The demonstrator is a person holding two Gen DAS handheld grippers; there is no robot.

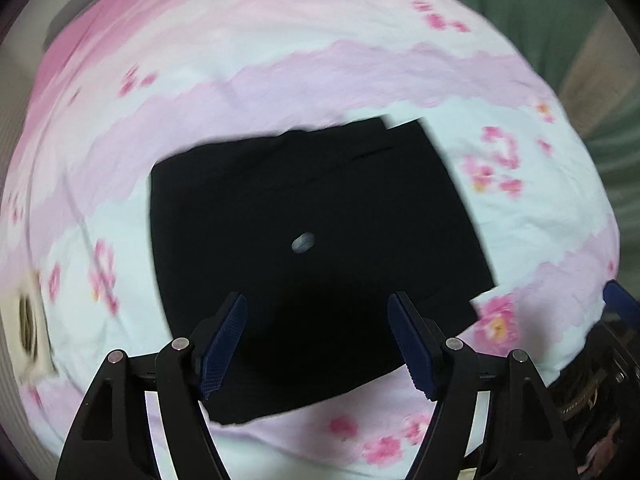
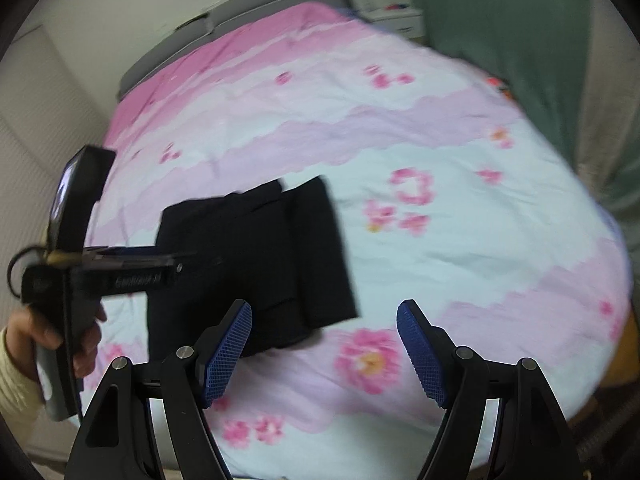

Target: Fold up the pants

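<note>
**Pants folded, both tongs empty**

The pants lie as a compact black rectangle on the bedspread, layers stacked, a small pale spot near the middle. Left tongs hang above the near edge, jaws wide apart, gripping nothing. Right tongs sit just off to the right of the bundle over the bedspread, jaws equally wide, empty too. The fold looks close to finished. The danger now: a blue pad dragging across that top layer, or one more tug on the soft quilt, and the stack slides askew. Edges on the far side already look slightly stepped.
</note>
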